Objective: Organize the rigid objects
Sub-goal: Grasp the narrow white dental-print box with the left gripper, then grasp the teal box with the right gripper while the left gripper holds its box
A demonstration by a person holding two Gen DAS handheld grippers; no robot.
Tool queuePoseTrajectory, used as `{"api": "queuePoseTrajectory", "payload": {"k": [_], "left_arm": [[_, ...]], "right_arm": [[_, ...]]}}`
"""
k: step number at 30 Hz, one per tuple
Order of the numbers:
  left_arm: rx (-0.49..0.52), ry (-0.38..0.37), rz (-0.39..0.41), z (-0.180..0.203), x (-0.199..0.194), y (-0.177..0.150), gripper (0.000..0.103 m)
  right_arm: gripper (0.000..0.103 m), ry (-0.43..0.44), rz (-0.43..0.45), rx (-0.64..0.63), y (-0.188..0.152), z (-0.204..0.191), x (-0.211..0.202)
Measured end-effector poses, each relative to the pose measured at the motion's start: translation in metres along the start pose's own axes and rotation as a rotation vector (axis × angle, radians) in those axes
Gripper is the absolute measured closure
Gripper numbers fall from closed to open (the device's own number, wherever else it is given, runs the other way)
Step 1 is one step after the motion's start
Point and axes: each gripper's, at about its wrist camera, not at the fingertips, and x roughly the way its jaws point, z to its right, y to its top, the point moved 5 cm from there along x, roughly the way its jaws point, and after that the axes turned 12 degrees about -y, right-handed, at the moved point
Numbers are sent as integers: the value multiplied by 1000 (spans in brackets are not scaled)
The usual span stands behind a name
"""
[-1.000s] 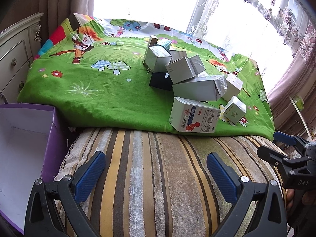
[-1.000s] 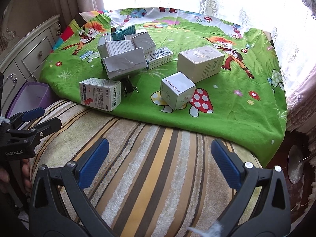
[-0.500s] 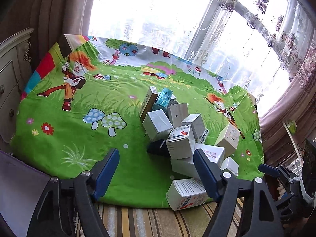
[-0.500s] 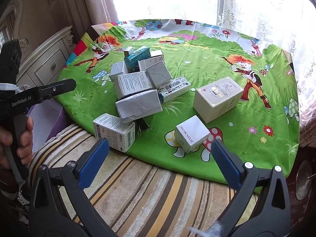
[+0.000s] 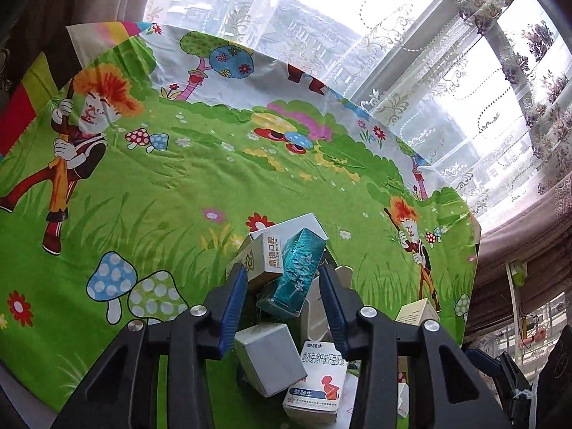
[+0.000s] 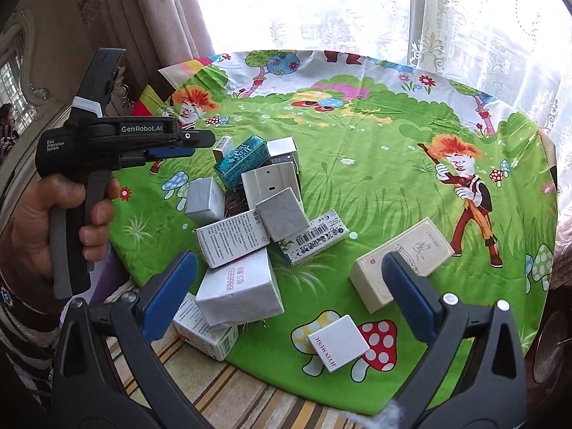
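A heap of small cardboard boxes (image 6: 250, 221) lies on a green cartoon-print cloth (image 6: 375, 186). A teal box (image 5: 298, 273) tops the heap and also shows in the right wrist view (image 6: 241, 159). My left gripper (image 5: 282, 275) is open and hovers over the heap with the teal box between its blue pads, which do not touch it. From the right wrist view the left gripper (image 6: 193, 141) points at the teal box. My right gripper (image 6: 286, 271) is open and empty above the near side of the heap. A cream box (image 6: 400, 261) and a small white cube (image 6: 338, 343) lie apart to the right.
A striped towel (image 6: 221, 386) covers the near edge below the cloth. Sheer curtains and a window (image 5: 393, 53) stand behind the cloth. A pale carved cabinet (image 6: 21, 82) is at the far left. A purple box edge (image 6: 107, 271) shows under the left hand.
My left gripper has moved forward and down over the heap, and its pads have narrowed around the teal box. My right gripper has moved forward toward the boxes and stays open.
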Motion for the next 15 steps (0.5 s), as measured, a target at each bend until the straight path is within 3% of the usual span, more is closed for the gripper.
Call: {"api": "queuePoseTrajectory", "payload": {"k": [7, 11, 15], "left_arm": [[-50, 8, -54, -15, 29, 8, 66], [-71, 5, -44, -24, 29, 11, 78], [-86, -8, -43, -33, 27, 11, 80]], "right_arm": [[0, 28, -31, 16, 16, -2, 20], [0, 48, -53, 46, 27, -5, 31], [0, 66, -74, 83, 42, -12, 45]]}}
